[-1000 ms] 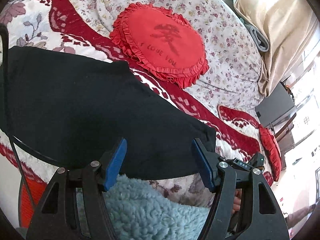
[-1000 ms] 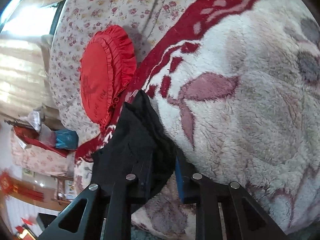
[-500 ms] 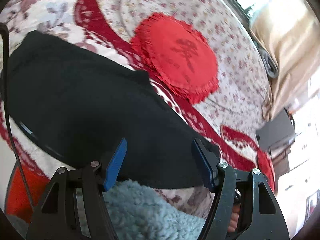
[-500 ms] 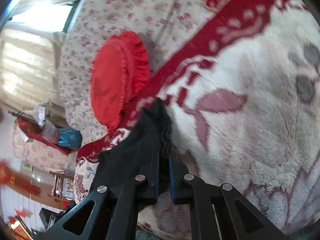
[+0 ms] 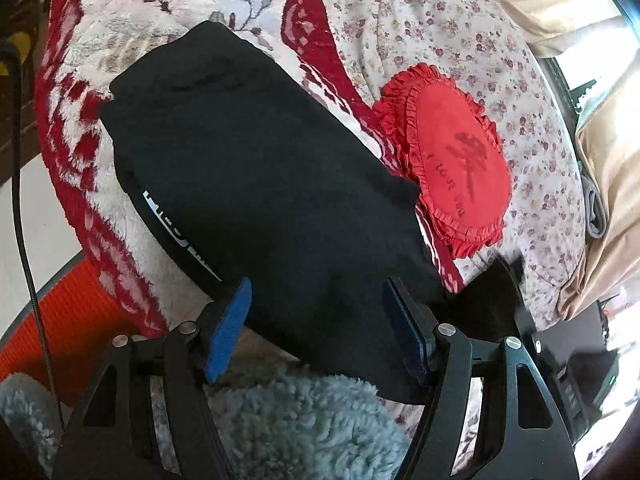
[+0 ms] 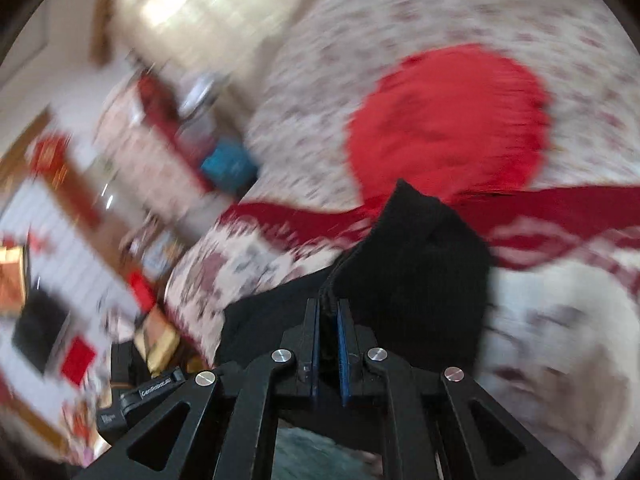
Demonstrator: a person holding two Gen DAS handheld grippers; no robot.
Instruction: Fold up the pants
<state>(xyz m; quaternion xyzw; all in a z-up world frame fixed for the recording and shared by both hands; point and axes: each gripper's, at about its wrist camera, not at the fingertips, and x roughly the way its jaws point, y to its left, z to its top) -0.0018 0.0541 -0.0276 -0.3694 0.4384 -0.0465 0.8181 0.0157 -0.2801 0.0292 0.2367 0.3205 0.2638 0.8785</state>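
Observation:
The black pants (image 5: pixel 256 184) lie folded lengthwise on a red and white fleece blanket (image 5: pixel 96 184) on the bed. My left gripper (image 5: pixel 316 320) is open with blue pads; its fingers hover over the near end of the pants and hold nothing. My right gripper (image 6: pixel 328 320) is shut on a bunched edge of the black pants (image 6: pixel 416 264) and holds it lifted above the blanket. The right wrist view is blurred by motion.
A round red frilled cushion (image 5: pixel 452 160) lies on the floral bedspread (image 5: pixel 420 24) just beyond the pants; it also shows in the right wrist view (image 6: pixel 452 120). A light blue fluffy cloth (image 5: pixel 300 428) sits under my left gripper. Beige curtains (image 5: pixel 608 168) hang at right.
My right gripper closed on the pants' edge, lifted it and swung fast. My left gripper stayed open and its view turned, showing the whole length of the pants.

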